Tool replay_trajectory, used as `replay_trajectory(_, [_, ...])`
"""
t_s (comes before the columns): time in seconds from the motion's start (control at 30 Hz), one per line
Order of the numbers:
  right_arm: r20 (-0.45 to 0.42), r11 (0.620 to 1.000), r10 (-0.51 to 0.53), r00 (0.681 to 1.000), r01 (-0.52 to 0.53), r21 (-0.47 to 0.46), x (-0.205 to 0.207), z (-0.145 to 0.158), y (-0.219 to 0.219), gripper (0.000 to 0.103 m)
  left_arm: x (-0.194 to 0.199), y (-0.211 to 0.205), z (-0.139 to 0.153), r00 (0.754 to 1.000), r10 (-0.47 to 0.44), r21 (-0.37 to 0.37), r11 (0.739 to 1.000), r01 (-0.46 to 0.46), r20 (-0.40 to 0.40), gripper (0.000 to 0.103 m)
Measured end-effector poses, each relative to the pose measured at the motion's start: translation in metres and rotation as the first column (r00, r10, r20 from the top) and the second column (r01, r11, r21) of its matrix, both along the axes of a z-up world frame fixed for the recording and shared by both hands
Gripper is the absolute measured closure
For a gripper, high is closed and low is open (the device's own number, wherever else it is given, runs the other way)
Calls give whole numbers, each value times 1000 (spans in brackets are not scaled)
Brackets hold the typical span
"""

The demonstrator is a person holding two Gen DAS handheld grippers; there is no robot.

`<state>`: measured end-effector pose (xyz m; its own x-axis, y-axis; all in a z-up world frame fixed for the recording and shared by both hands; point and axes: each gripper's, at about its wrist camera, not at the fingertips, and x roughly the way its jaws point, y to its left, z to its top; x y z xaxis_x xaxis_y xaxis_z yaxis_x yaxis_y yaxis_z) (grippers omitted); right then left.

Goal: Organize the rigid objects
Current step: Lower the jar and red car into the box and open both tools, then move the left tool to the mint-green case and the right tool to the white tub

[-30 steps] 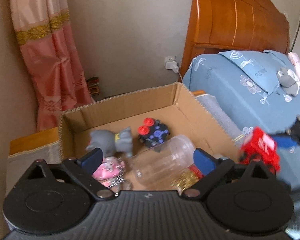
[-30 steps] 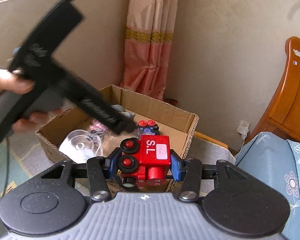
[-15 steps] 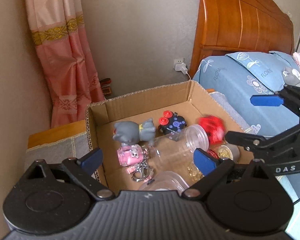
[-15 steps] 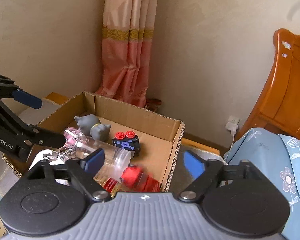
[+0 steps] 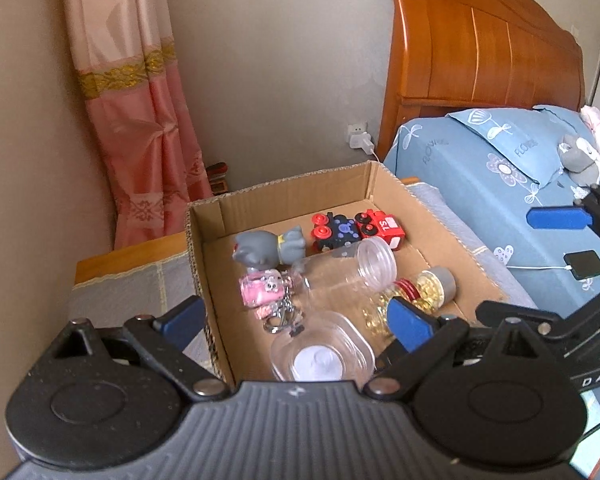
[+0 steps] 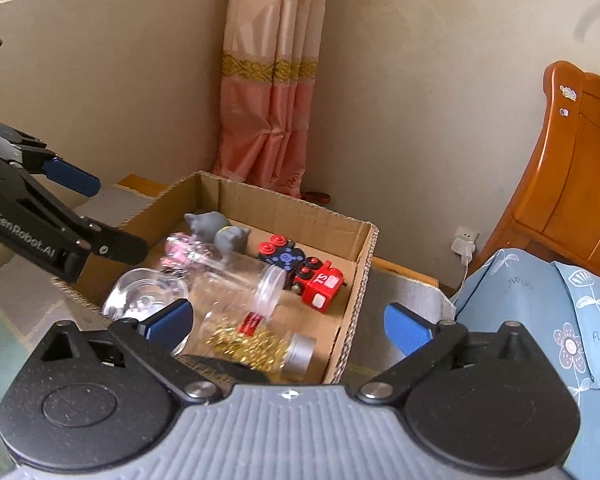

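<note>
Right gripper [image 6: 288,322] jaws just opened wide, nothing held between. Left gripper [image 5: 296,316] spread open, empty. Red toy train [image 6: 320,282] seen lying inside cardboard box [image 6: 360,280], beside black train [image 6: 282,254].

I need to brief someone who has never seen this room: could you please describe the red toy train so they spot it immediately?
Look in the open cardboard box beside the blue bed. The red toy train stands near its far wall. Its dark neighbour has blue dots; this one has white letters.
</note>
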<state>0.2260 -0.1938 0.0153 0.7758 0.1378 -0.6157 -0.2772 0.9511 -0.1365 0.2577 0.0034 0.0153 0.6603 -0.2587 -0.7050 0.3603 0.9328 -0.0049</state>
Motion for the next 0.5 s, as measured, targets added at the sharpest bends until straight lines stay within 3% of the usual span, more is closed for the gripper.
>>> replay_trajectory(0.23, [-18, 1000, -10, 1000, 10, 28, -36, -3, 6, 0, -35, 3, 5, 1000, 6, 15, 1000, -6, 25, 1])
replay_trajectory(0.5, [-52, 999, -34, 998, 36, 40, -71, -38, 12, 0, -64, 12, -16, 999, 35, 31, 999, -35, -8, 1])
